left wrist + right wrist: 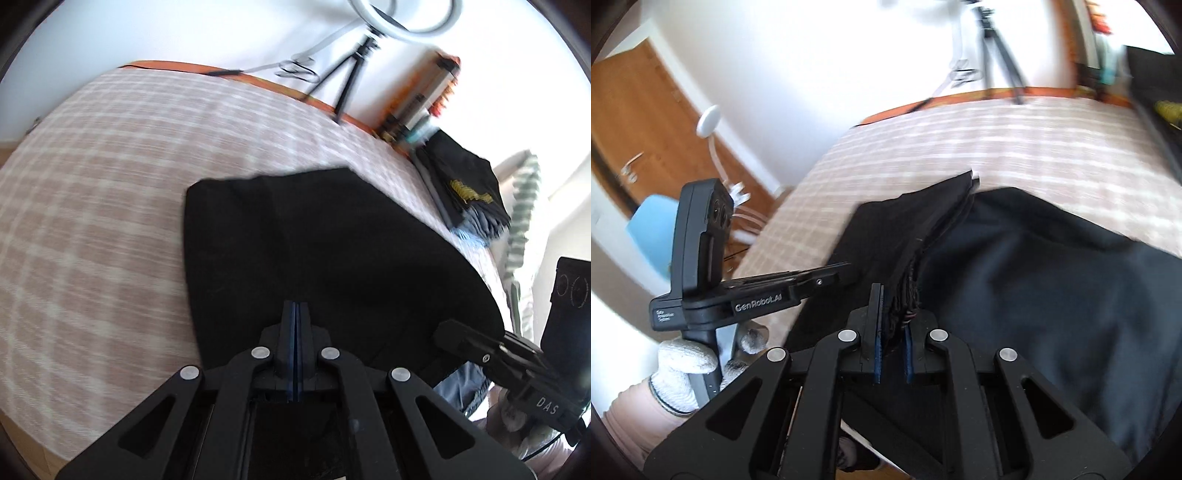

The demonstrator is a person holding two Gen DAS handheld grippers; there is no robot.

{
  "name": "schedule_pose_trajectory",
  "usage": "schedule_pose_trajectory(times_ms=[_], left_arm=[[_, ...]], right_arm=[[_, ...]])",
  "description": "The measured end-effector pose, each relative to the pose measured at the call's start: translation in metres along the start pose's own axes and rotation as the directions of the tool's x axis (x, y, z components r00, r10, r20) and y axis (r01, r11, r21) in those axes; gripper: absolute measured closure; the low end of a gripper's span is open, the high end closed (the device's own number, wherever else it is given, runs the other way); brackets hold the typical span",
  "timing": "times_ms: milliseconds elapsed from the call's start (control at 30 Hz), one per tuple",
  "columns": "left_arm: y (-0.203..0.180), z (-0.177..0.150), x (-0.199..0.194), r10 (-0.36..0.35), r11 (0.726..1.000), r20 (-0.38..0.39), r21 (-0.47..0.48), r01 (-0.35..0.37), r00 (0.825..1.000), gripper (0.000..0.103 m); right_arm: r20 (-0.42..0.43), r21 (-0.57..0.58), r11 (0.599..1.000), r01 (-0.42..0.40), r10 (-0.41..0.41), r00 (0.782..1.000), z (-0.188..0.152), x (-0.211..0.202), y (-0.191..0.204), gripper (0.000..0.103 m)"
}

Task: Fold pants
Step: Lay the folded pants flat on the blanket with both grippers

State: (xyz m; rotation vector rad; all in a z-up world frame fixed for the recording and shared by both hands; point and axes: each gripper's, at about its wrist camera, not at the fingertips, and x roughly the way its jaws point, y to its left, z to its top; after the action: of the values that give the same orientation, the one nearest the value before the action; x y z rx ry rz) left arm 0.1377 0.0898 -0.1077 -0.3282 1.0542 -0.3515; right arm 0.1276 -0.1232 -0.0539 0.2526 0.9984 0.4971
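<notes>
The black woven cotton-like pants (332, 251) lie spread on a bed covered by a beige-and-white checked sheet (96, 192), near its right edge, with 1 bunched section lifted off the sheet. The left gripper (295, 314) has its 2 blue-padded jaws pressed fully together at the near edge of the fabric; whether cloth is pinched between them cannot be told. The right gripper (894, 314) is clamped narrowly on a thick gathered hem or waistband of the pants (923, 236), several stacked layers and stray threads showing between its pads. The fabric looks soft, limp and light, matte with little slip, so it should drape and sag between grips; taking hold at the stiffer seamed edges or corners seems best. A glove-covered hand (683, 365) holds the left tool.
</notes>
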Motion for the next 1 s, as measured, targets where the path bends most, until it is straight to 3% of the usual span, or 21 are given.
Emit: schedule_pose_trajectory(times_ms=[100,267,467,700,867,1000], left_arm=[[-0.034,-0.005,0.019,-0.02,0.997,-0.05,0.073,0.024,0.999,0.103],[-0.092,-0.019,0.035,-0.07,0.973,-0.122,0.21,0.095,0.99,0.103],[-0.149,-0.045,0.047,-0.072,0.931,-0.174,0.343,0.129,0.982,0.103],[-0.183,-0.06,0.061,-0.086,0.897,-0.22,0.407,0.172,0.972,0.103],[-0.198,-0.071,0.067,-0.058,0.875,-0.239,0.455,0.164,0.969,0.103],[-0.196,-0.075,0.068,-0.037,0.874,-0.246,0.463,0.15,0.969,0.103]], right_arm=[[0.018,0.078,0.997,0.025,-0.027,0.999,-0.014,-0.024,-0.031,0.093],[0.034,0.251,0.968,-0.01,0.002,0.999,-0.035,-0.05,-0.076,0.093],[0.073,0.322,0.947,0.013,-0.039,0.997,-0.062,-0.077,-0.107,0.093],[0.095,0.357,0.929,0.1,-0.143,0.985,-0.087,-0.122,-0.139,0.093],[0.107,0.399,0.9,0.176,-0.237,0.966,-0.105,-0.162,-0.169,0.093],[0.073,0.41,0.883,0.228,-0.281,0.957,-0.117,-0.17,-0.187,0.093]])
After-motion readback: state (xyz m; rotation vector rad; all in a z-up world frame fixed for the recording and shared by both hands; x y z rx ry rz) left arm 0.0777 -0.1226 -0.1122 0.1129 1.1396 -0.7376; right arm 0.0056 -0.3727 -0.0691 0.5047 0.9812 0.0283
